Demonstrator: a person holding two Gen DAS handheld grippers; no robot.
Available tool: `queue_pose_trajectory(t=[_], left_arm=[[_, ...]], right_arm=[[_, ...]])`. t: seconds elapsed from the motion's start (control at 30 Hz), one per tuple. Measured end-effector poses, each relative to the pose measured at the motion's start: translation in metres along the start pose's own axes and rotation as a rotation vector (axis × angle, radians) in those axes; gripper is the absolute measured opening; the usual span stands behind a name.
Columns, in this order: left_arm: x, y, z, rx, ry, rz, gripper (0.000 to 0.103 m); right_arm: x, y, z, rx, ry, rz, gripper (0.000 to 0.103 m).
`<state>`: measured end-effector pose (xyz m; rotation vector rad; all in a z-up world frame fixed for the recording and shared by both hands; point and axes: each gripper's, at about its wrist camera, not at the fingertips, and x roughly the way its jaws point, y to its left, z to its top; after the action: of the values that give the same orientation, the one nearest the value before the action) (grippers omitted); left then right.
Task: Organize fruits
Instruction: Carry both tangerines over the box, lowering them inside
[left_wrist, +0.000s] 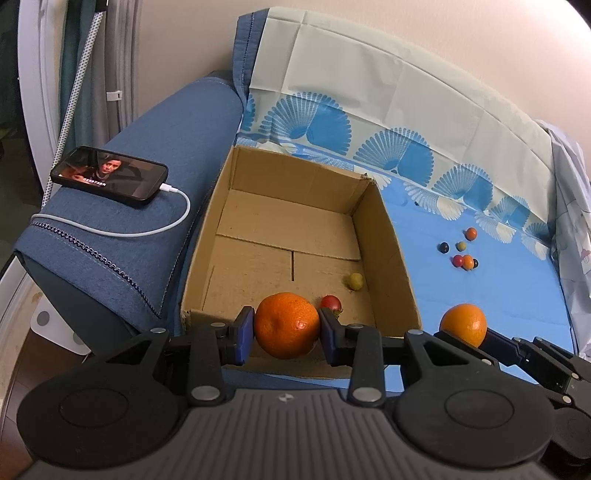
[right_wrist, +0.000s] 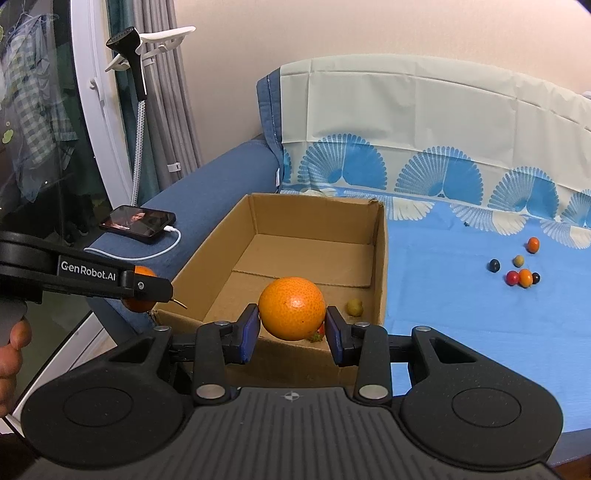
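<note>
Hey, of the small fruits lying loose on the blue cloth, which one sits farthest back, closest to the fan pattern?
The small orange one, alone at the back of the group on the blue cloth. The other orange one sits nearer the front, touching the red fruit.

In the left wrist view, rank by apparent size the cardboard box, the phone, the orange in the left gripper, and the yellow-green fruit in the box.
1. cardboard box
2. phone
3. orange, magnified by nearness to the camera, so close to the phone
4. yellow-green fruit

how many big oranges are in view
2: one round orange citrus fruit clamped in the left gripper at the brown cardboard box's near edge, the other orange clamped in the right gripper beside it. None seems hidden.
</note>
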<state>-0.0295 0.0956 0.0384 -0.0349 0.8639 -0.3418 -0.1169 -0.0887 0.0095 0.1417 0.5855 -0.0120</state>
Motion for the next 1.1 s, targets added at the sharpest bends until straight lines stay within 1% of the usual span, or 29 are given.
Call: queue_pose_trajectory(t=[0.33, 0.6, 0.93, 1.1], left_arm=[[0.006, 0.0, 0.008, -0.009, -0.003, 0.0, 0.041], [0.016, 0.004, 0.022, -0.022, -0.005, 0.003, 0.041], [0.041, 0.007, 0.046, -0.026, -0.011, 0.024, 0.041], [0.059, 0.009, 0.052, -0.028, 0.003, 0.033, 0.041]], right_arm=[[0.008, 0.0, 0.002, -0.003, 0.013, 0.003, 0.04], [0.021, -0.001, 0.007, 0.003, 0.017, -0.005, 0.04], [0.05, -0.006, 0.018, 0.005, 0.022, -0.015, 0.04], [0.069, -0.008, 0.02, 0.0, 0.038, -0.012, 0.04]])
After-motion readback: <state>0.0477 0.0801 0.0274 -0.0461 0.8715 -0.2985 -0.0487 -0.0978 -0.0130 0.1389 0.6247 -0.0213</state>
